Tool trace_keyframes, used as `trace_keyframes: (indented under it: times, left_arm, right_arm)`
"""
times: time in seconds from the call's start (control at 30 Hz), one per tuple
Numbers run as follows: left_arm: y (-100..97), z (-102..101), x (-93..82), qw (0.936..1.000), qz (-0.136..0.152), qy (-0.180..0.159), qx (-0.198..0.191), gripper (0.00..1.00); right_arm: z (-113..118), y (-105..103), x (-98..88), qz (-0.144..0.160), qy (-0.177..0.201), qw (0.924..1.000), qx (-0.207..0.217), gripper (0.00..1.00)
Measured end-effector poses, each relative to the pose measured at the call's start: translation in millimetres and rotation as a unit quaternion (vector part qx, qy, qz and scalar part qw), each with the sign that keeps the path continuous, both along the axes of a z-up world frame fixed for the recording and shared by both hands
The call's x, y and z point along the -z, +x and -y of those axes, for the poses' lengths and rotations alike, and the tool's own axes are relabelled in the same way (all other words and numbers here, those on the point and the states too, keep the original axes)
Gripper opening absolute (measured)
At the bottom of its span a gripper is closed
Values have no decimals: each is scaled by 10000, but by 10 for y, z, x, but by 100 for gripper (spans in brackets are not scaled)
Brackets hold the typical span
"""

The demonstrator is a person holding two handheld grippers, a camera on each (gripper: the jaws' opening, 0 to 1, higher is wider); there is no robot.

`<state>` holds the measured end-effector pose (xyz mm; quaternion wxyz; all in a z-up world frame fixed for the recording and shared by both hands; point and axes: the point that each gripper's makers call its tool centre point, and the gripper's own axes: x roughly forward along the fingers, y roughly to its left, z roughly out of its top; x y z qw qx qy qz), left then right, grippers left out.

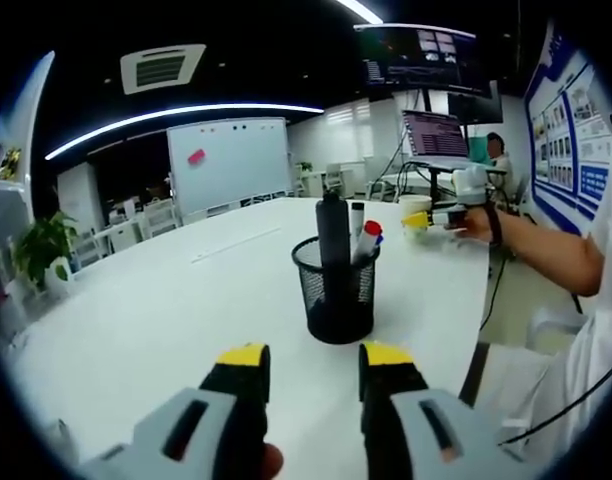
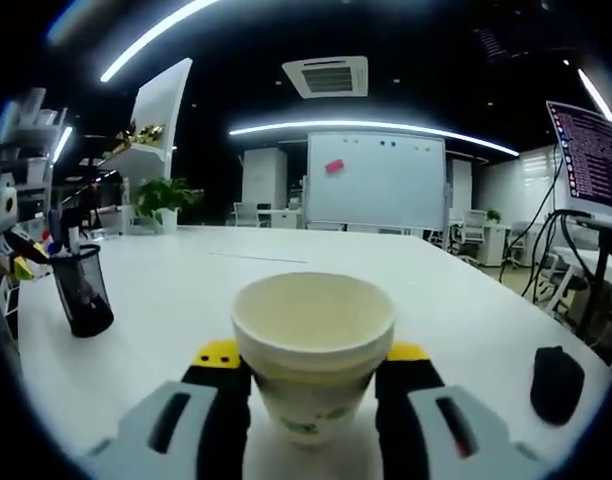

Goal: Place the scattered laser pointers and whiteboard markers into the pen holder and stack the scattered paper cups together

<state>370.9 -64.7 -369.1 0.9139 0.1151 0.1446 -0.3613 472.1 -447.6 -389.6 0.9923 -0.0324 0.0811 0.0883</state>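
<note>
A black mesh pen holder [image 1: 336, 292] stands on the white table [image 1: 166, 320], just ahead of my left gripper [image 1: 314, 358]. It holds a black laser pointer [image 1: 332, 228] and whiteboard markers [image 1: 366, 240]. My left gripper's jaws are open with nothing between them. At the far right, a person's hand holds my right gripper [image 1: 433, 217] by a white cup [image 1: 414, 205]. In the right gripper view, my right gripper [image 2: 312, 352] is shut on stacked paper cups [image 2: 312, 350], both jaws pressed against their sides. The pen holder [image 2: 83, 290] stands off to the left.
A black mouse-like object [image 2: 557, 384] lies on the table [image 2: 186, 300] to the right of the cups. A whiteboard [image 1: 229, 162] and chairs stand beyond the far end. Monitors [image 1: 434, 133] and a seated person are at the back right. A potted plant [image 1: 44, 245] sits on the left.
</note>
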Motion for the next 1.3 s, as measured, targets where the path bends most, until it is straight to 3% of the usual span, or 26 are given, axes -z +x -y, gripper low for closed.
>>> trace_keyframes:
  times: [0.3,0.43,0.87,1.0,1.3]
  left_arm:
    - [-7,-7,-4,10000,-7,7,9,36]
    - [-11,2,-10,10000,-14,-15,23,37]
    - [-13,32,-4,10000,-14,5,67,37]
    - [-9,39,-7,10000,-11,17,80,37]
    - [-10,29,-13,10000,-9,33,78,37]
  right_arm:
    - [2,25,-2,41,-9,10000,-24,49]
    - [-38,20,-102,267,-11,9996,-100,49]
    - [72,22,-181,372,-13,9993,74,49]
    - [74,-1,-302,592,-92,9981,118,49]
    - [92,42,-316,585,-10,9982,136,49]
